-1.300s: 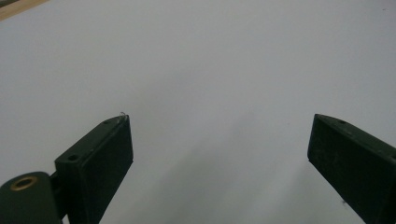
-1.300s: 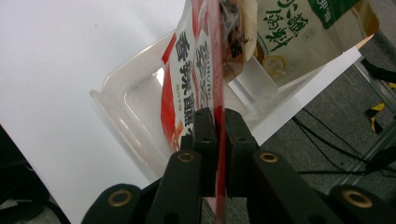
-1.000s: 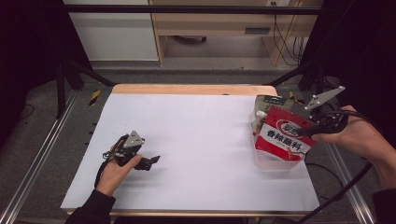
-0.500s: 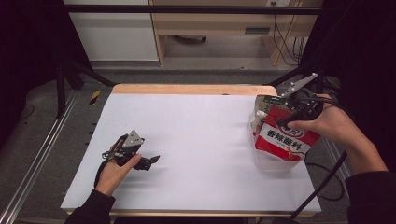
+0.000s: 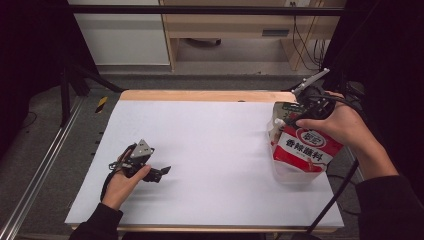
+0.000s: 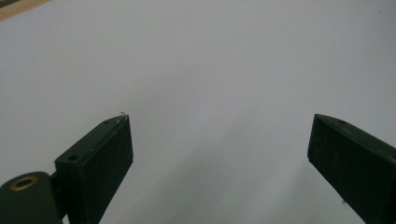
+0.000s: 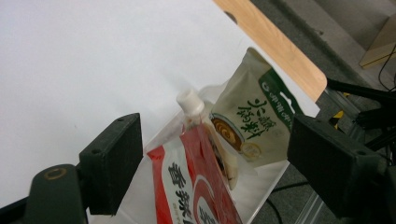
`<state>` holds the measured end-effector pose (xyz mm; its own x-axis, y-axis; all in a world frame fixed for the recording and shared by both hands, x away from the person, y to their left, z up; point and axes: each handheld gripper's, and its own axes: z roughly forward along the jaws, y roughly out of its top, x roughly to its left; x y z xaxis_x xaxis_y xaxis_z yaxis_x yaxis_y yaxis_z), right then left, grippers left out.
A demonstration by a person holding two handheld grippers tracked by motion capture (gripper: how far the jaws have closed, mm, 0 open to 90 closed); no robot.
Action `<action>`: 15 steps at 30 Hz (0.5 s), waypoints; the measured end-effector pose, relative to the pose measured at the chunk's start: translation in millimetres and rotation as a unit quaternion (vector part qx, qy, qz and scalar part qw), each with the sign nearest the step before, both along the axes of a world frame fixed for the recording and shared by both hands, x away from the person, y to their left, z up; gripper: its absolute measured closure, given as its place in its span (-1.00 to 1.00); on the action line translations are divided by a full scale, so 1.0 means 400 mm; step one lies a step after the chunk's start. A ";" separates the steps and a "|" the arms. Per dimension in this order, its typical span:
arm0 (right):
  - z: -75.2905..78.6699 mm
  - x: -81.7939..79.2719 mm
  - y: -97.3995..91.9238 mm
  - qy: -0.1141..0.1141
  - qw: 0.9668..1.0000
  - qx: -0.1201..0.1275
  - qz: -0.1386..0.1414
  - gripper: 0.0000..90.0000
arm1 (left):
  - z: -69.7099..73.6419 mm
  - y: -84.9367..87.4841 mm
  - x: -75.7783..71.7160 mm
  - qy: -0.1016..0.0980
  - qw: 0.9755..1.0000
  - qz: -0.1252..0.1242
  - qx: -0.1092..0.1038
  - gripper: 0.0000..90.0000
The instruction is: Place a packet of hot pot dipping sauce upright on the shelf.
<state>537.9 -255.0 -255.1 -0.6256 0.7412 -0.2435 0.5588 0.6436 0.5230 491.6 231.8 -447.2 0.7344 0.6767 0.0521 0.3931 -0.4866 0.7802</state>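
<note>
A red spouted pouch [image 5: 305, 149] stands tilted in a clear plastic bin [image 5: 295, 179] at the table's right edge, with a beige and green pouch [image 5: 281, 109] behind it. My right gripper [image 5: 299, 111] hovers just over their tops. Its jaws have just been opening and stand wide apart. In the right gripper view the red pouch [image 7: 196, 186], its white cap [image 7: 189, 100] and the beige pouch [image 7: 252, 121] lie beyond the right gripper [image 7: 215, 126], untouched. My left gripper [image 5: 164, 172] rests on the white tabletop at the near left. The left gripper [image 6: 219, 120] is open over bare surface.
The white table top [image 5: 220, 150] has a wooden strip [image 5: 200, 95] along its far edge. Metal rails [image 5: 45, 165] run along the left side. A black cable [image 5: 335, 195] trails off the right edge by the bin. A cabinet and wooden shelving stand behind the table.
My right hand shifted left and toward the back, over the bin, and its gripper turned to point down at the pouches. The left hand and gripper stayed put.
</note>
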 end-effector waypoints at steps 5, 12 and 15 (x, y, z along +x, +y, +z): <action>0.028 -0.006 0.030 -0.021 1.000 0.003 -0.011 -0.60 | 0.000 0.000 0.000 0.000 1.000 0.000 0.000 -0.85; 0.066 -0.013 0.087 -0.060 0.998 0.020 -0.023 -0.62 | -0.002 0.001 0.003 0.003 1.000 0.000 -0.001 -0.85; 0.082 -0.014 0.118 -0.077 0.996 0.031 -0.027 -0.62 | -0.005 0.002 0.006 0.005 1.000 0.000 0.001 -0.85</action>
